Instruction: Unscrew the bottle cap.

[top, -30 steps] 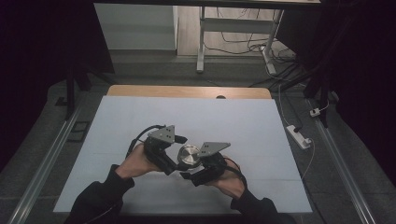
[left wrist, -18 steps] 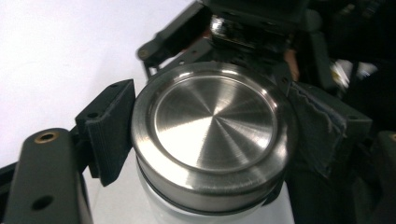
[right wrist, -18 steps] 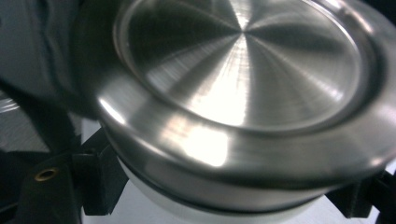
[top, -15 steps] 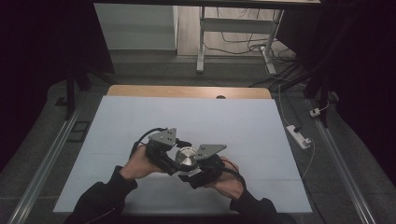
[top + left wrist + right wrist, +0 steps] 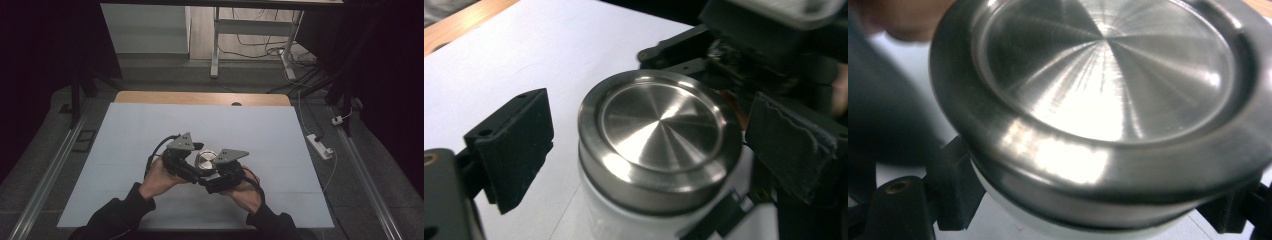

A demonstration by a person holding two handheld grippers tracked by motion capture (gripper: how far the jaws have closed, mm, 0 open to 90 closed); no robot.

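Now a small jar (image 5: pixel 205 161) stands on the white bench (image 5: pixel 125 135), right between the two claws. It looks hard and smooth, so it may slip; I think the white body under the lid is the best place to hold. The lid (image 5: pixel 659 137) is round, shiny metal. The right claw (image 5: pixel 216 176) hugs the jar's body, clamped on it. The left claw (image 5: pixel 192 162) has its jaws apart, one on each side of the lid, not touching.

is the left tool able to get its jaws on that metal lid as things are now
Probably yes. The left tool is open with the metal lid sitting between its jaws, gaps on both sides. The right tool grips the white jar lower down, so the lid rim looks free.
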